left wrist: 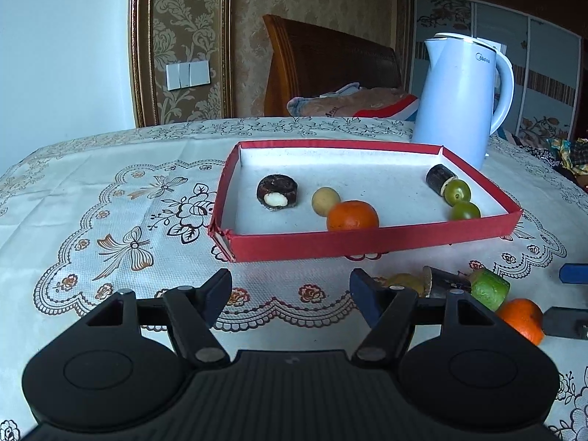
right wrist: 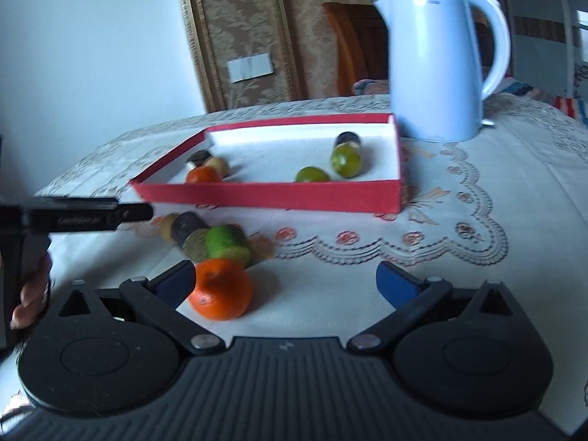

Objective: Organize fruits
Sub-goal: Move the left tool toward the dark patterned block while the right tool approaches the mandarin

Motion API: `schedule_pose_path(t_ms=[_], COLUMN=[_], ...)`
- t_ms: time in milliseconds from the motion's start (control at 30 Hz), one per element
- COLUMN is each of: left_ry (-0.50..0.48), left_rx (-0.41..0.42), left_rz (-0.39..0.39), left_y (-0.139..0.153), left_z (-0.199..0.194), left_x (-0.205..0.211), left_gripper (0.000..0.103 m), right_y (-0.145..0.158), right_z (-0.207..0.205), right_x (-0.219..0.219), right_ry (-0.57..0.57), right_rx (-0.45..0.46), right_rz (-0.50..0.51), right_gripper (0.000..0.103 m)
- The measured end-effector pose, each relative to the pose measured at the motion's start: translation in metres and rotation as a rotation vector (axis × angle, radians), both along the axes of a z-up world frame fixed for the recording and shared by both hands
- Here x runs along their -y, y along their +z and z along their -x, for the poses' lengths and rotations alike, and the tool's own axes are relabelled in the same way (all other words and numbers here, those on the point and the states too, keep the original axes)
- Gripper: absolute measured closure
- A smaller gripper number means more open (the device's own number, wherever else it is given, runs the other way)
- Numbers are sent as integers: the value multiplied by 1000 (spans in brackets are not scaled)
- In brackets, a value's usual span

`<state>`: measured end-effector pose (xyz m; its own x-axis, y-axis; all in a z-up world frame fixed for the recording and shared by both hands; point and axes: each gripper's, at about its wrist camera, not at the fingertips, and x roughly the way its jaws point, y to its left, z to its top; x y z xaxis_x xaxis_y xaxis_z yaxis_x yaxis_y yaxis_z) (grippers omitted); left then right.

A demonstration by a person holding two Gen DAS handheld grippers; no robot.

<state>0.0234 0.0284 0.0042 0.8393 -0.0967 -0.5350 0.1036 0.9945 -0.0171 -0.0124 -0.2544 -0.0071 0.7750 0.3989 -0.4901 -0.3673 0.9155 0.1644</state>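
Fruits (right wrist: 205, 242) cluster outside red tray (right wrist: 272, 193), kettle (right wrist: 437, 62) behind.

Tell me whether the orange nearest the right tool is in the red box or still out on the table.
Out. That orange sits on the tablecloth, in front of the red box; another orange is inside.

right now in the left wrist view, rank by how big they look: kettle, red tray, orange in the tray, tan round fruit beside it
1. red tray
2. kettle, though it stands farther back
3. orange
4. tan round fruit
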Motion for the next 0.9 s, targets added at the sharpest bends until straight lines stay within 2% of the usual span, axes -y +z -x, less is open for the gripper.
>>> schedule_pose_path(t_ms=[133, 233, 400, 633, 700, 800, 900], left_ry=[-4, -8, -19, -84, -106, -136, -180], left_rx=[-4, -4, -5, 37, 57, 80, 110], left_rz=[1, -3, -9, -44, -59, -99, -120], left_y=[0, 0, -1, 1, 2, 2, 2], left_z=[0, 0, 0, 8, 11, 15, 20], left_x=[0, 1, 3, 14, 19, 28, 36], left_gripper=[33, 33, 32, 32, 32, 32, 32], right_y=[1, 2, -3, -1, 1, 4, 3], right_z=[7, 12, 7, -4, -3, -1, -5], right_x=[-14, -24, -39, -13, -7, 0, 10], right_ry=[66, 70, -10, -158, -211, -338, -323], right_rx=[20, 44, 23, -3, 22, 82, 61], right_rz=[56, 121, 236, 126, 111, 139, 89], right_gripper=[0, 0, 0, 0, 0, 0, 0])
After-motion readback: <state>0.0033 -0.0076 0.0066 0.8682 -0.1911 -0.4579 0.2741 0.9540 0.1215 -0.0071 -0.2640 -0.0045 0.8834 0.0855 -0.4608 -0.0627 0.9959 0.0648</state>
